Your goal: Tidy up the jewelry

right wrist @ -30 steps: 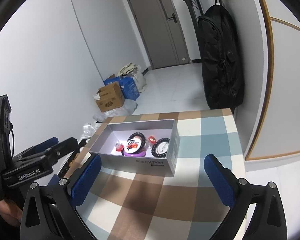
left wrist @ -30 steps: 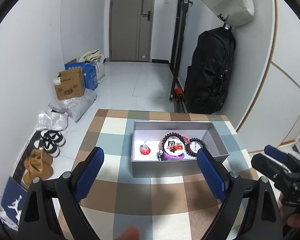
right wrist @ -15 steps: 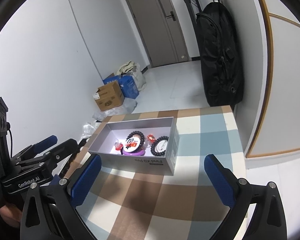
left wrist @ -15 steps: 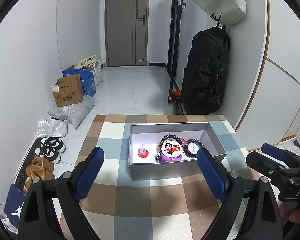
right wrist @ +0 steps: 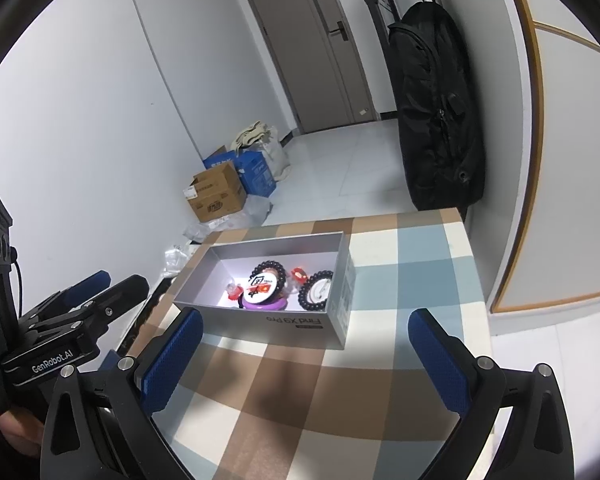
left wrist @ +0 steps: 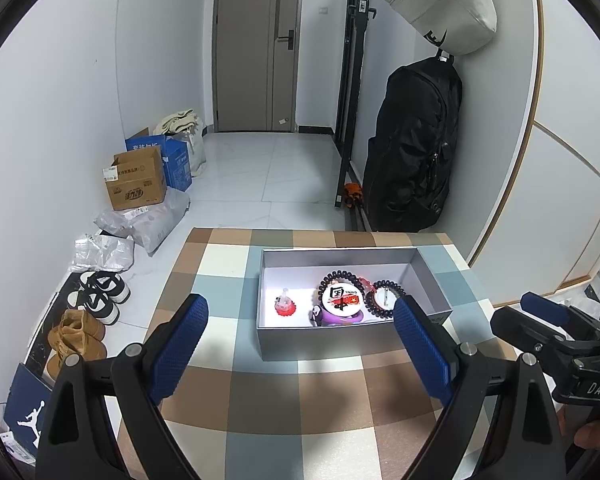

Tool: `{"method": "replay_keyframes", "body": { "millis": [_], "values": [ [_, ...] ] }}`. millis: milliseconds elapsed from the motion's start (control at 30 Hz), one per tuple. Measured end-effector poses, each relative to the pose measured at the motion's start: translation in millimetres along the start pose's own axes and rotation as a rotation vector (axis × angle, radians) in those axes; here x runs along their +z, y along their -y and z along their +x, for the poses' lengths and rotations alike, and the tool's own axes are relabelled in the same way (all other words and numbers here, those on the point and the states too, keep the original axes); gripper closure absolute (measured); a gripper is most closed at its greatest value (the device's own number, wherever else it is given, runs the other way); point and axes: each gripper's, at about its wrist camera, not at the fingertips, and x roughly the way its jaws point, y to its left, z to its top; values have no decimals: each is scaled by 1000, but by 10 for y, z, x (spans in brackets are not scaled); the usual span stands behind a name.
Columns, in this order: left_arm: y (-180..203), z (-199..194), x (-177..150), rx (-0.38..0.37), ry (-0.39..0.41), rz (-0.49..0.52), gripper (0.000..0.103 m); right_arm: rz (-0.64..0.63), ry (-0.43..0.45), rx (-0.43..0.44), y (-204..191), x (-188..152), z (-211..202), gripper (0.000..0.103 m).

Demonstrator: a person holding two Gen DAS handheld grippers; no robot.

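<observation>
Left wrist view: both grippers wait open over the checked table, jewelry already in the grey box.

The left gripper (left wrist: pixel 300 320) has its blue pads wide apart with nothing between them, and the right gripper (right wrist: pixel 304 340) is the same. The grey box (left wrist: pixel 352 340) stands on the checked table (left wrist: pixel 260 400), in front of both. Inside it lie a beaded bracelet (left wrist: pixel 384 300), a round badge (left wrist: pixel 342 296) on a purple piece and a small red item (left wrist: pixel 285 307). I judge that the sorting is near its end or paused; the next move needs a careful reach down into the box without pushing its wall.
</observation>
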Motion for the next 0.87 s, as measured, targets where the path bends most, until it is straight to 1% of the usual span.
{"method": "replay_keyframes", "body": {
  "millis": [500,767,867],
  "values": [
    [-9,3,6,-4,-7,-14,12,3,-8,-8,3,-10,6,0],
    [-27,42,2,-22,-29,-34,12,-6,-5,-3,-25,-13,1,0],
    [-17,24,1,-26,-21,-31,12,-7,-7,-5,-25,-16,10,0]
  ]
}}
